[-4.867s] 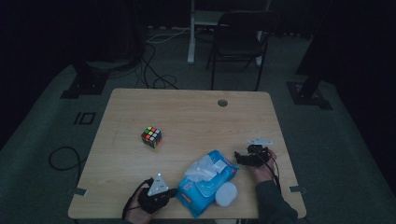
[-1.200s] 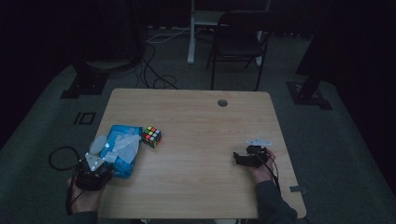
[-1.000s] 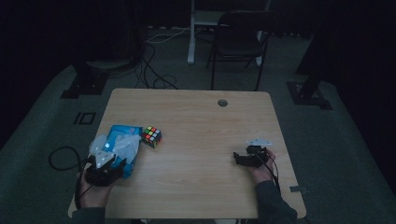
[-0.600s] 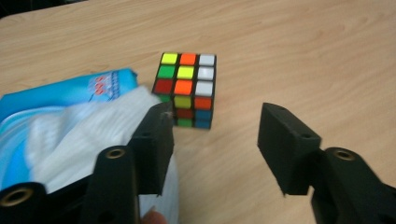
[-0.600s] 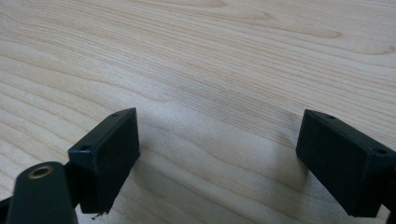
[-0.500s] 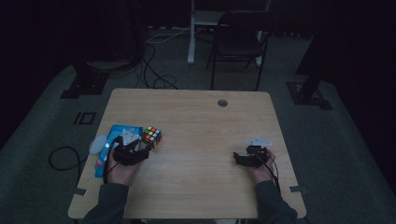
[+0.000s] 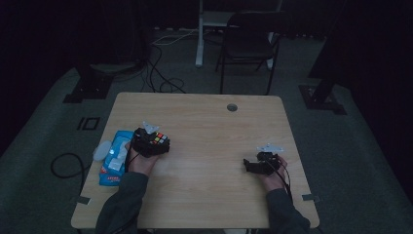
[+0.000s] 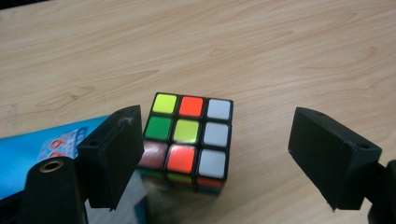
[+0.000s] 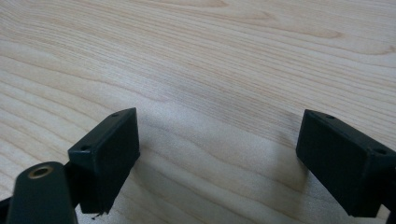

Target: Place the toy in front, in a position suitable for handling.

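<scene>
A scrambled Rubik's cube sits on the left part of the wooden table. My left gripper is at the cube. In the left gripper view its jaws have just been opening and stand wide, with the cube between them, close to the left pad and well clear of the other. A blue wipes pack lies flat behind the left hand at the table's left edge; its corner shows beside the left jaw. My right gripper rests open at the right, with bare wood between its jaws.
The pack's white flap hangs over the left table edge. A cable hole sits near the far edge. A dark chair and cables on the floor lie beyond the table.
The left hand brought the wipes pack from the front middle to the left edge, let it go, and moved right to the cube with its jaws spreading. The right gripper stayed put.
</scene>
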The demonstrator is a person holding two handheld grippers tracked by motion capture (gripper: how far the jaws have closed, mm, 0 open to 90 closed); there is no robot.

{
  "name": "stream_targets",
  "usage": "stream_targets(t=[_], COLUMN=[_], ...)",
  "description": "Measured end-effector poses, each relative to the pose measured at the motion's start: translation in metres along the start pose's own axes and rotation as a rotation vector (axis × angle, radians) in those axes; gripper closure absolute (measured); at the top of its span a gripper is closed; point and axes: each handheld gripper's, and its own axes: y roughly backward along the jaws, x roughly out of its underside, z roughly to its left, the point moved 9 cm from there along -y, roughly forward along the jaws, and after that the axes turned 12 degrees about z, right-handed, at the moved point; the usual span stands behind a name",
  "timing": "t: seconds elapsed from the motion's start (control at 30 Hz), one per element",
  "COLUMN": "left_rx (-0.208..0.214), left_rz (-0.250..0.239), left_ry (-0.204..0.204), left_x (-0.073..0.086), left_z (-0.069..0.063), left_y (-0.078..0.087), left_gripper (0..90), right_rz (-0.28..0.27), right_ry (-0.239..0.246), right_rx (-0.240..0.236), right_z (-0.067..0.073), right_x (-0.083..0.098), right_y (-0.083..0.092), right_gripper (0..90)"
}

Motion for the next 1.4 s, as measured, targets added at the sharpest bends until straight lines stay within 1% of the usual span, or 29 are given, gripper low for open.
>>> stream_targets(t=[0.03, 0.1, 0.2, 0.27, 0.3, 0.37, 0.4, 0.47, 0.57, 0.63, 0.73, 0.8, 0.87, 0.93, 1.1, 1.2, 1.3, 1.4], left_rx=[0.007, 0.0, 0.007, 0.005, 0.016, 0.012, 0.023, 0.026, 0.026, 0.023, 0.009, 0.01, 0.008, 0.005, 0.021, 0.014, 0.003, 0.014], left_rz=[0.01, 0.025, 0.041, 0.047, 0.052, 0.063, 0.068, 0.079, 0.1, 0.104, 0.111, 0.12, 0.135, 0.138, 0.14, 0.136, 0.139, 0.129], left_ry=[0.003, 0.003, 0.014, 0.024, 0.03, 0.03, 0.037, 0.036, 0.04, 0.038, 0.034, 0.033, 0.031, 0.031, 0.041, 0.045, 0.036, 0.034], left_x=[-0.002, -0.003, -0.005, -0.006, -0.005, -0.004, -0.003, 0.0, 0.003, 0.004, 0.007, 0.009, 0.012, 0.014, 0.014, 0.014, 0.014, 0.013], left_z=[0.0, 0.001, 0.004, 0.007, 0.007, 0.009, 0.009, 0.009, 0.009, 0.01, 0.011, 0.011, 0.012, 0.012, 0.012, 0.012, 0.011, 0.006], left_y=[-0.004, -0.009, -0.015, -0.019, -0.02, -0.022, -0.023, -0.026, -0.03, -0.032, -0.033, -0.035, -0.038, -0.04, -0.039, -0.038, -0.038, -0.035], left_gripper=[18.1, 18.0, 18.0, 18.0, 18.0, 18.0, 18.1, 18.0, 18.0, 18.2, 22.0, 23.8, 27.8, 32.3, 33.6, 34.0, 34.2, 34.2], right_rz=[0.0, 0.0, 0.0, -0.001, -0.001, 0.0, -0.001, -0.001, -0.001, -0.001, -0.001, -0.001, -0.001, 0.0, 0.0, 0.0, 0.0, -0.001], right_ry=[0.0, 0.0, 0.001, 0.001, 0.002, 0.001, 0.001, 0.002, 0.001, 0.002, 0.001, 0.002, 0.001, 0.002, 0.002, 0.002, 0.002, 0.002], right_rx=[0.0, 0.0, 0.0, 0.0, -0.001, -0.001, -0.001, -0.001, -0.001, -0.001, -0.001, -0.001, -0.001, -0.001, -0.001, -0.001, -0.001, -0.001], right_z=[0.0, 0.0, 0.0, 0.0, 0.0, 0.0, 0.0, 0.0, 0.0, 0.0, 0.0, 0.0, 0.0, 0.0, 0.0, 0.0, 0.0, 0.0], right_x=[0.0, 0.0, 0.0, 0.0, 0.0, 0.0, 0.0, 0.0, 0.0, 0.0, 0.0, 0.0, 0.0, 0.0, 0.0, 0.0, 0.0, 0.0], right_y=[0.0, 0.0, 0.0, 0.0, 0.0, 0.0, 0.0, 0.0, 0.0, 0.0, 0.0, 0.0, 0.0, 0.0, 0.0, 0.0, 0.0, 0.0], right_gripper=[13.5, 13.5, 13.5, 13.5, 13.5, 13.5, 13.5, 13.5, 13.5, 13.5, 13.5, 13.5, 13.5, 13.5, 13.5, 13.5, 13.5, 13.5])
